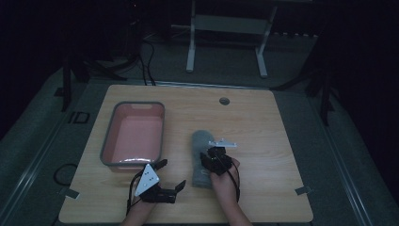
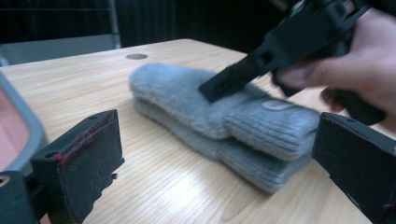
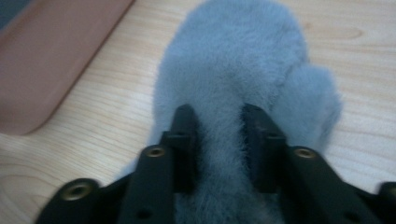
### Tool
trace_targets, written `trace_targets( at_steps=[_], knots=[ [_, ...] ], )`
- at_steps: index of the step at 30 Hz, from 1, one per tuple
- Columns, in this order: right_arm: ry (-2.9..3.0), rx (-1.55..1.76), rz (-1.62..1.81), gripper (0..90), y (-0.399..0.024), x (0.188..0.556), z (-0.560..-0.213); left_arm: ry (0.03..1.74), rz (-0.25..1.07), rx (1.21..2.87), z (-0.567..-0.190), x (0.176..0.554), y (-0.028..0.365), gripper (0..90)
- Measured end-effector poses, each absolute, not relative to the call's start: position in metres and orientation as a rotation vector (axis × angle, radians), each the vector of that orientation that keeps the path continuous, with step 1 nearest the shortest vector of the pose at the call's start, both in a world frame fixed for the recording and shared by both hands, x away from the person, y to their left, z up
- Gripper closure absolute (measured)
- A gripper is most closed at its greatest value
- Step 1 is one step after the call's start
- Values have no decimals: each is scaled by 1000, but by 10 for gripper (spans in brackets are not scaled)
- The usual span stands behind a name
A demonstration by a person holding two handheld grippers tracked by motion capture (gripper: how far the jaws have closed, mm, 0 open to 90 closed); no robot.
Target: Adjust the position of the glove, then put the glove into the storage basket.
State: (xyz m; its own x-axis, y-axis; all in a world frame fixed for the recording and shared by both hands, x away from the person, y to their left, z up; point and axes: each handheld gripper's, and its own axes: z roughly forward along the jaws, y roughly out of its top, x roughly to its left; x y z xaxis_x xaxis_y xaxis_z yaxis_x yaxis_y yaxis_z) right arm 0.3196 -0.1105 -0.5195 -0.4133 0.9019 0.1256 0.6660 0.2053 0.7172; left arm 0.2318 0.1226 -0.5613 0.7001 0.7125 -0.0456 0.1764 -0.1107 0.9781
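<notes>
A grey fuzzy mitten (image 1: pixel 201 141) lies on the wooden table (image 1: pixel 263 132), cuff toward the person. In the left gripper view it shows as two stacked layers (image 2: pixel 187 93). My right gripper (image 1: pixel 210 155) presses down on its upper layer, and the right gripper view shows a ridge of the mitten's fur (image 3: pixel 233 56) pinched between the two jaws (image 3: pixel 218 112). My left gripper (image 1: pixel 171 175) rests near the front edge, left of the mitten, jaws wide open (image 2: pixel 224 144) and holding nothing, aimed at the cuff end.
A pink tub with a grey rim (image 1: pixel 109 141) stands at the table's left, close to the left gripper; its rim (image 2: pixel 28 126) edges the left gripper view. A round cable hole (image 1: pixel 224 100) sits at the back. A white desk frame (image 1: pixel 226 23) stands beyond.
</notes>
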Motion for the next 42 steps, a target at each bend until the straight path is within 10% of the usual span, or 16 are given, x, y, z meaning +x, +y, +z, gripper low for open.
trace_targets(
  at_steps=[13,30,34,42],
  knots=[
    [2259,1255,1211,138,-164,329,-479,770,502,1689,-544,231,113,22],
    [2382,1130,1218,106,-199,333,-489,881,373,1864,-499,282,75,172],
    [2383,1132,1134,395,-184,332,-498,1005,365,1944,-505,306,64,266],
    [2461,1248,1040,401,-173,344,-529,1088,258,2065,-531,326,51,271]
  ],
)
